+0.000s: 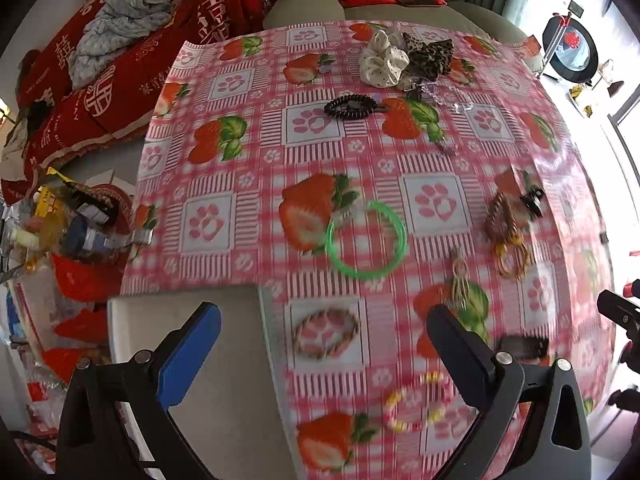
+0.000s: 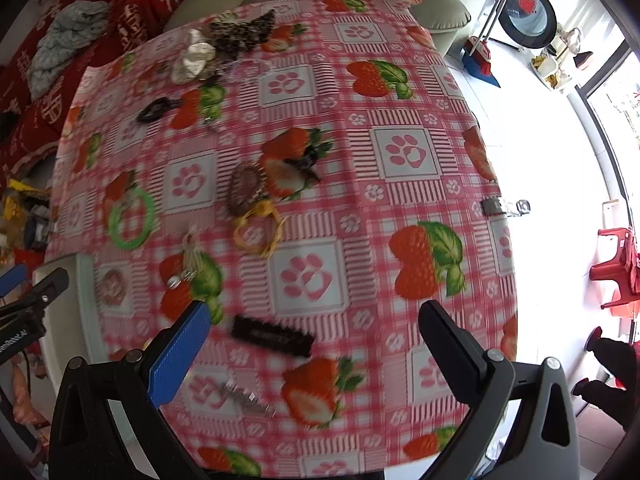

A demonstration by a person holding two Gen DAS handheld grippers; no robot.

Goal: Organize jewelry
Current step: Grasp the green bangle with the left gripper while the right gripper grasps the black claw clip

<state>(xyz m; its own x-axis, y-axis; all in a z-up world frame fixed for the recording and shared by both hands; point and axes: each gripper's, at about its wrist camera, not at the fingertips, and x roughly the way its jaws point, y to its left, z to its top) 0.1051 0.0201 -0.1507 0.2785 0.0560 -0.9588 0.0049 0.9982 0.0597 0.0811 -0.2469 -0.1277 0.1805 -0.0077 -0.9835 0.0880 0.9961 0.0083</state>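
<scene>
Jewelry lies scattered on a pink strawberry tablecloth (image 1: 432, 152). A green bangle (image 1: 366, 240) lies mid-table, also in the right wrist view (image 2: 132, 218). A braided bracelet (image 1: 326, 332) and a yellow-pink beaded bracelet (image 1: 418, 402) lie near my open, empty left gripper (image 1: 324, 328). A grey tray (image 1: 192, 360) sits under its left finger. My right gripper (image 2: 314, 322) is open and empty above a dark hair clip (image 2: 272, 336); a silver comb clip (image 2: 248, 398) lies nearer. A yellow bracelet (image 2: 256, 232), a brown beaded bracelet (image 2: 244, 188) and tassel earrings (image 2: 190, 256) lie further out.
Scrunchies (image 1: 384, 60) and a black beaded bracelet (image 1: 346, 106) lie at the far side. Red cushions (image 1: 132, 72) and a grey cloth (image 1: 120, 28) lie on the sofa. Cluttered items (image 1: 60, 220) stand left of the table. The table edge (image 2: 508, 240) drops at right.
</scene>
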